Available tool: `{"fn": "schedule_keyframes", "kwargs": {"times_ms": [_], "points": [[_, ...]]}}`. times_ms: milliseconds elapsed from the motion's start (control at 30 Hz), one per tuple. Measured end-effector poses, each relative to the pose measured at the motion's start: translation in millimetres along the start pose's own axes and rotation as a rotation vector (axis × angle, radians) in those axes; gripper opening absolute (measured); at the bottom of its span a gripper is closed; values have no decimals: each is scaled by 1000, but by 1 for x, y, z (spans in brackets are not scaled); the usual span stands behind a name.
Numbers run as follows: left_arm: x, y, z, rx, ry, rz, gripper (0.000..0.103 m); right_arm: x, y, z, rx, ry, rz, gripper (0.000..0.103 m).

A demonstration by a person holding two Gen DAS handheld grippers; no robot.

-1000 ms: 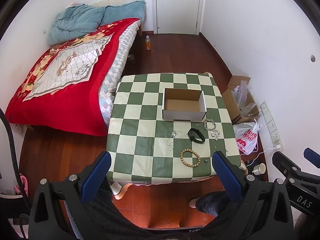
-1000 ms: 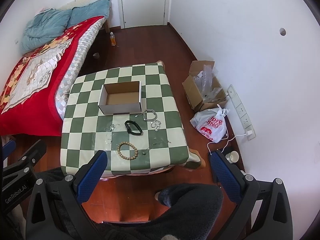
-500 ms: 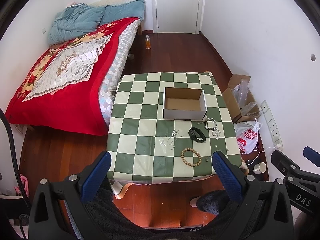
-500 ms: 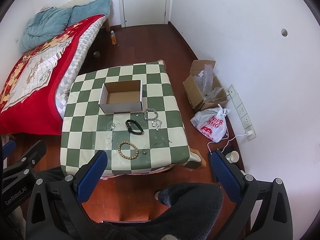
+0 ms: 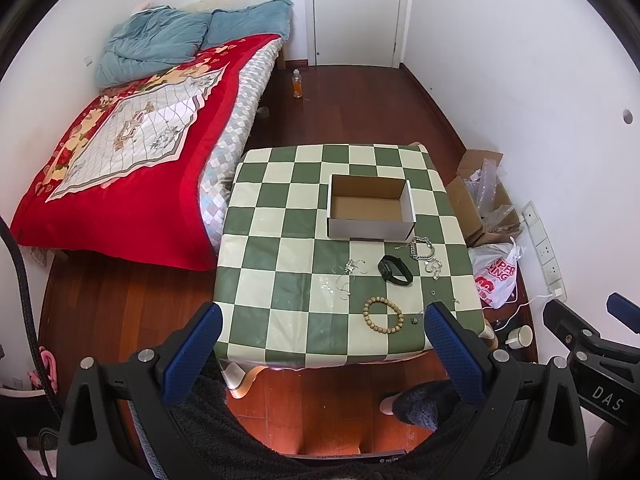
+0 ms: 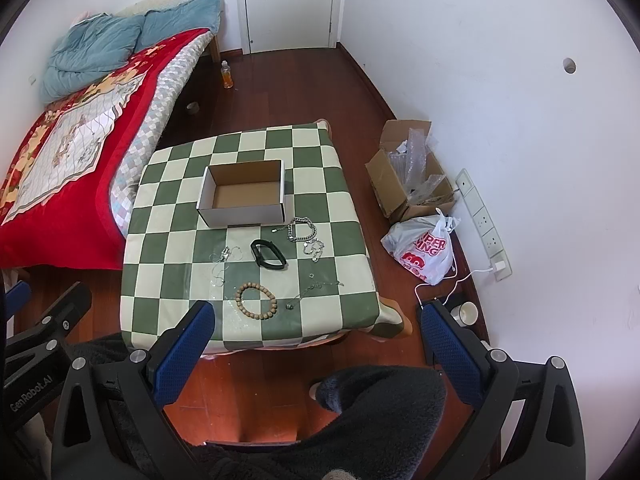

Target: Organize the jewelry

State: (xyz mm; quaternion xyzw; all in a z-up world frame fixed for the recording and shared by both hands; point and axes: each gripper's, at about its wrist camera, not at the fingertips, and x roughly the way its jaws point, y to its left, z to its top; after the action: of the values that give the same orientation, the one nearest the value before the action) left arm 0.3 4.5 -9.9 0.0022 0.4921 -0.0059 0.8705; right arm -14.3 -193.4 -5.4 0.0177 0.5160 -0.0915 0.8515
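Sitting bare inside, cardboard box (image 5: 370, 208)

A small table covered with a green-and-cream checkered cloth (image 6: 168, 216) carries an open, empty white cardboard box (image 6: 243, 193). Just in front of the box lies a black wristband (image 6: 268, 254), with a silver chain bracelet (image 6: 301, 230) near the box's front right corner. A brown wooden bead bracelet (image 6: 256, 301) sits farther from the box, near the cloth's front edge. The right gripper (image 6: 314, 322), blue-padded jaws spread wide, hovers well short of the box, holding nothing.
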Motion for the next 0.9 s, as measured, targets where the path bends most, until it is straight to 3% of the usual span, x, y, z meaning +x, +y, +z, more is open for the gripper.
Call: {"fn": "schedule_keyframes", "kwargs": {"times_ms": [500,700,900], "points": [[5,-1,2,7,4,2,103,1,2,1,3,0,0,103],[51,-12,8,49,49,60,103,31,-7,4,16,35,-21,103],[126,-32,2,102,160,90,103,89,-19,2,54,101,-50,103]]}}
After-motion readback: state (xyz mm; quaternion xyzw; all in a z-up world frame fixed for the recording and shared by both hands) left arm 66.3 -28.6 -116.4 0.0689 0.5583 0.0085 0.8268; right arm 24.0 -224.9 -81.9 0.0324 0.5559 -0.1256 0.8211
